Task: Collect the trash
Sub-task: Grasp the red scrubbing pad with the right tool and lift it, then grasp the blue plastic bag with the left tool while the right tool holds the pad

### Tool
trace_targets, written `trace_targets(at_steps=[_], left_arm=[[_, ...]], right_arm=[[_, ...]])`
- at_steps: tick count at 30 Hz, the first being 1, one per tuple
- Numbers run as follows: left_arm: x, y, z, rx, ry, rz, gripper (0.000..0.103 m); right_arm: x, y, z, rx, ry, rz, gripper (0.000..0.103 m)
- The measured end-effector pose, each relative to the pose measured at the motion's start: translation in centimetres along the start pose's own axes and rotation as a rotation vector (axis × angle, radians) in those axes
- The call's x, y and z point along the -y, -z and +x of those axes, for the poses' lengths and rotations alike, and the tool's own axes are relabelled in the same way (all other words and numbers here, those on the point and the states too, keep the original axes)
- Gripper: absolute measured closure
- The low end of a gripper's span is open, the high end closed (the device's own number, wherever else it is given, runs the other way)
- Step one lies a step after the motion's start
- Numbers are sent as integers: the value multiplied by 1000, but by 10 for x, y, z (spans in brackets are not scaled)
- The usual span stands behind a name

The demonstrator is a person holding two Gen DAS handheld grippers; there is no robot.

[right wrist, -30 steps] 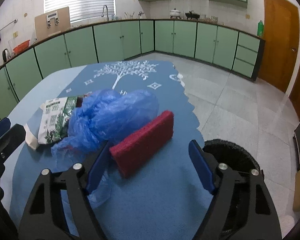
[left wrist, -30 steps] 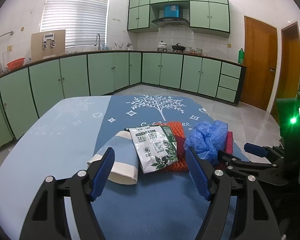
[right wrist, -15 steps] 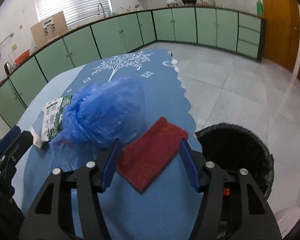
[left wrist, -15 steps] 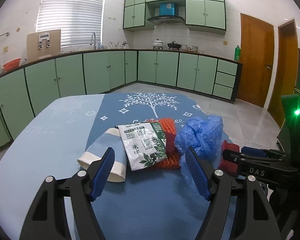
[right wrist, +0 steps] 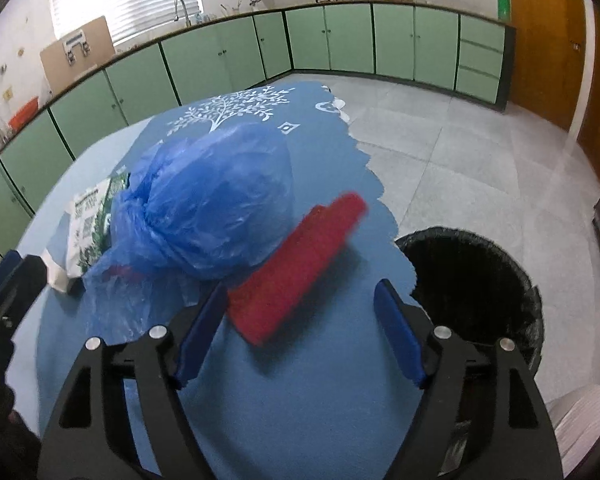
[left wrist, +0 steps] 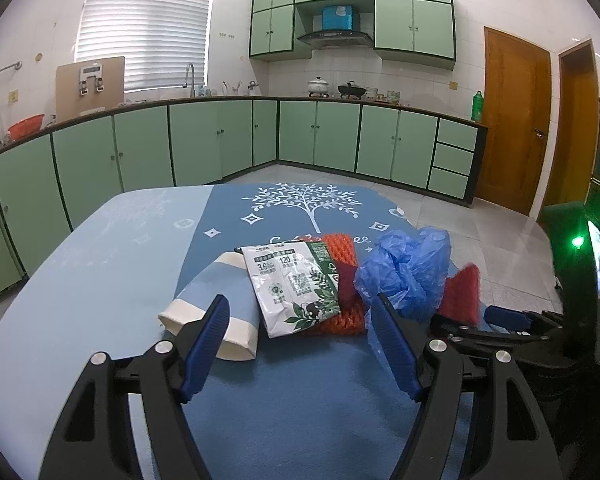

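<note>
Gathering the rubbish off the table (right wrist: 320, 420) looks to be at its opening step, since every piece lies on the blue cloth and nothing appears to have reached the black-lined bin (right wrist: 476, 280), which stands on the floor just off the table's right edge.

The blue plastic bag (right wrist: 212, 208) is the biggest piece, bunched up in the middle of the heap. Its right side lies over the near end of the red sponge (right wrist: 300, 272), which lies slantwise toward the bin. Left of the bag in the left wrist view lie the green-and-white milk pouch (left wrist: 296, 284), resting partly on an orange mesh sleeve (left wrist: 340, 248), and a blue-and-cream paper cup (left wrist: 212, 304) on its side.

The right gripper (right wrist: 300, 328) hovers low over the sponge's near end. Its jaws have just been opening again after a brief narrowing, and now stand wide with the sponge's corner between them, the pads apparently not pressing on it. I judge the next move to be a short drop and a firm squeeze across the sponge's narrow width, keeping clear of the loose bag film, then a swing right over the bin.

The left gripper (left wrist: 300, 340) waits wide and empty, short of the cup and pouch.
</note>
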State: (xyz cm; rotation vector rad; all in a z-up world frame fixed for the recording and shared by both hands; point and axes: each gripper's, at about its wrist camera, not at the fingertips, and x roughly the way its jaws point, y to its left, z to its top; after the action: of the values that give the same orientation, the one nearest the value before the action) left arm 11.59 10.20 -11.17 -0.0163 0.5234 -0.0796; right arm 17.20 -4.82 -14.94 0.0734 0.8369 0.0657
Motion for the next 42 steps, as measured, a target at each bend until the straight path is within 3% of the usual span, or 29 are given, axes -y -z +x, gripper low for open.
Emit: trace_targets(at_steps=[6, 12, 24, 28, 33, 42], left_arm=[[-3, 2, 2, -6, 4, -15, 31], [1, 6, 6, -20, 8, -7, 31], [-4, 14, 15, -53, -23, -15, 31], [-4, 14, 15, -53, -22, -14, 31], [-2, 14, 15, -54, -16, -13, 31], [4, 11, 12, -51, -11, -2, 31]], right_arm=[[3, 0, -3, 0, 15, -22, 27], [10, 2, -5, -21, -23, 16, 28], [-2, 4, 2, -21, 20, -12, 27], [5, 2, 1, -19, -7, -4, 40], [8, 3, -6, -22, -30, -42, 44], [10, -2, 0, -47, -19, 6, 35]])
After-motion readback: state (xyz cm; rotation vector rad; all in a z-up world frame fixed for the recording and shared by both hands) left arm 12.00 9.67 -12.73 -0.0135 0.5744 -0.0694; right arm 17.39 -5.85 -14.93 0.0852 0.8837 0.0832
